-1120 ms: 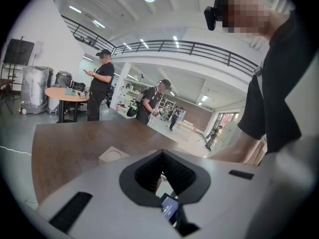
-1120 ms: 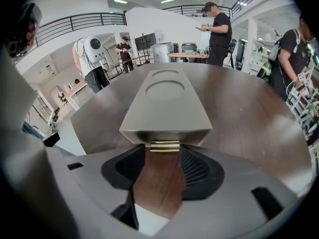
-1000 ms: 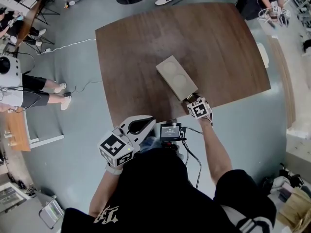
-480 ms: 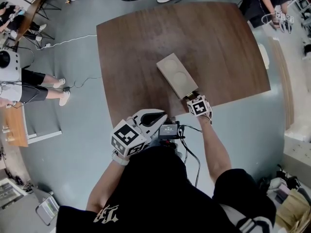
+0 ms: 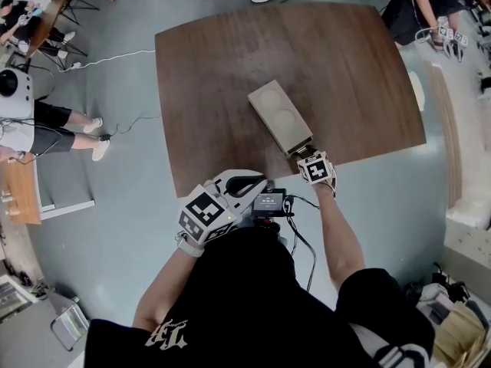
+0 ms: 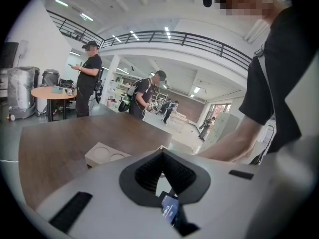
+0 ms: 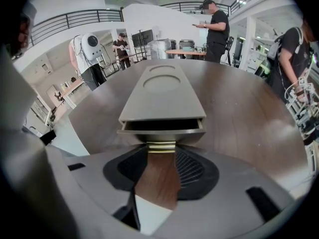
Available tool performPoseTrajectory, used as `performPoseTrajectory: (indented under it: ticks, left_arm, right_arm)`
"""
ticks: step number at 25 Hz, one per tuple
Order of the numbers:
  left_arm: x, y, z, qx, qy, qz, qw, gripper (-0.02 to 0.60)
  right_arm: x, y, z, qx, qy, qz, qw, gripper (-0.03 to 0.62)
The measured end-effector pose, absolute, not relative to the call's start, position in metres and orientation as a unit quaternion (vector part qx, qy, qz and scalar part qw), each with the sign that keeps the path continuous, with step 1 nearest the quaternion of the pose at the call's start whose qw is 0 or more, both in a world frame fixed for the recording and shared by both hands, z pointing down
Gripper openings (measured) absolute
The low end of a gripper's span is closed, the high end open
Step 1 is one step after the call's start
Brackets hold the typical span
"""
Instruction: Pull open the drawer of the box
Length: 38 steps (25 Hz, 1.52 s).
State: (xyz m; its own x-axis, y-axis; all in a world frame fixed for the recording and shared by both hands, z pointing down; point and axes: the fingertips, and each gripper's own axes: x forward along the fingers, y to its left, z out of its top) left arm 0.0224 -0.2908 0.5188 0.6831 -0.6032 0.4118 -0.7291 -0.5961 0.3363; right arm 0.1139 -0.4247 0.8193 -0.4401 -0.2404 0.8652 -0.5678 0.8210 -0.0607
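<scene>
12 o'clock: box (image 7: 162, 96) with part-open drawer (image 7: 161, 131) stands in my way, brass pull (image 7: 161, 147) nearest me | 3 and 9 o'clock: open tabletop (image 7: 239, 113) either side, I can pass | 10 o'clock, well off: person (image 7: 87, 54) beyond the tabletop's edge

The right gripper's (image 7: 161, 154) jaws were closing, with the handle (image 7: 161, 146) between their tips. Just ahead, the drawer (image 7: 160, 130) stood a crack open in the box (image 7: 162, 101), which ran straight away from the gripper along the table (image 7: 239, 118). People stood beyond.
</scene>
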Motion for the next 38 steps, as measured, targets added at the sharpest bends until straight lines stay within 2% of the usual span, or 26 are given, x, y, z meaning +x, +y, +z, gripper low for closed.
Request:
performPoseTrajectory:
  ticks: [16,38]
  left_arm:
    - [0.074,-0.267,0.536,0.913,-0.289,0.244,0.156,0.003]
    - [0.116,-0.243,0.538,0.920,-0.224,0.315,0.065,0.003]
  right_arm:
    - [0.161,-0.394,0.822,0.257,-0.817,0.187,0.480,0.156]
    - [0.199,-0.368,0.825,0.261,-0.813,0.189,0.486,0.156]
